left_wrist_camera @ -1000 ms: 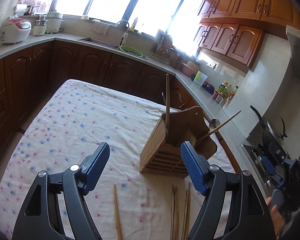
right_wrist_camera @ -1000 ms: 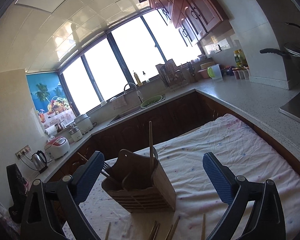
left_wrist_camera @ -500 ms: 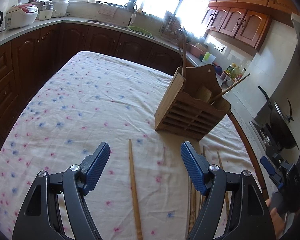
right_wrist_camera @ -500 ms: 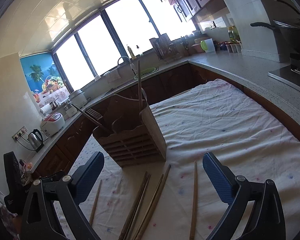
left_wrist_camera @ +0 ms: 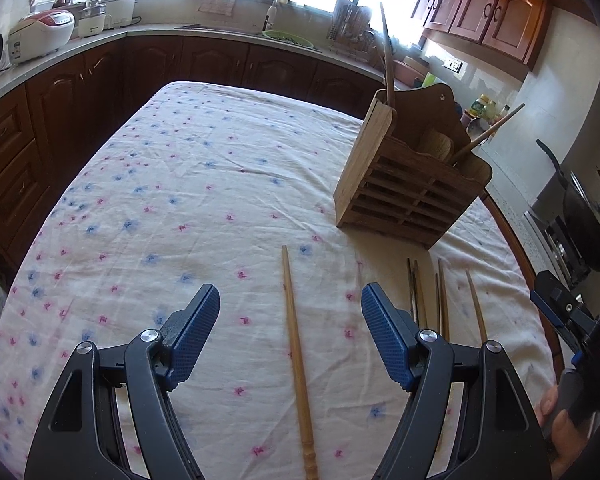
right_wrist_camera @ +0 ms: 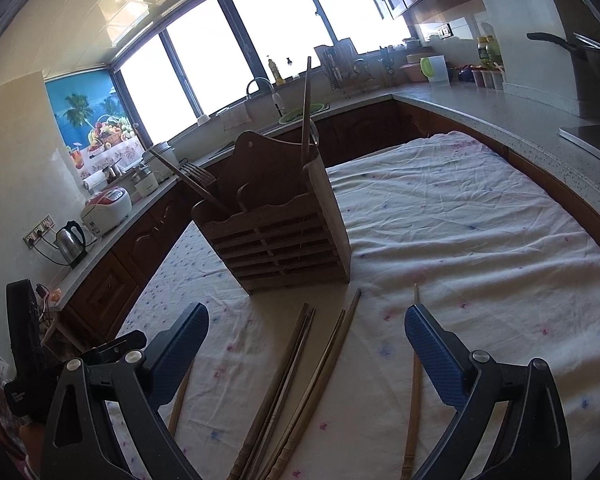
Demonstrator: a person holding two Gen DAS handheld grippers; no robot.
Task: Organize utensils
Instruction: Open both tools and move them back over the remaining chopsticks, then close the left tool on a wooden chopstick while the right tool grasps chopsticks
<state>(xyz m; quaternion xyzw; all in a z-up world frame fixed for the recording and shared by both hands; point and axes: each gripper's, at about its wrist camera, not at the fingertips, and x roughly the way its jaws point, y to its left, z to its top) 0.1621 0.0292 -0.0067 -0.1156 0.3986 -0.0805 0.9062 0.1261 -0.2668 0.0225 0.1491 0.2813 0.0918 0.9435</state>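
A wooden utensil holder stands on the floral tablecloth, with a chopstick, a spoon and a fork in it; it also shows in the right wrist view. Several wooden chopsticks lie loose in front of it. My left gripper is open and empty, with a single chopstick lying between its fingers below. My right gripper is open and empty above two pairs of chopsticks. Another chopstick lies by its right finger.
The table is ringed by dark wood cabinets and a grey counter. A rice cooker and kettle stand on the counter. A wok sits on the stove at right.
Both grippers have tilted down and pulled back from the holder, so the loose chopsticks now lie between and beneath their fingers. Both stay open and empty.
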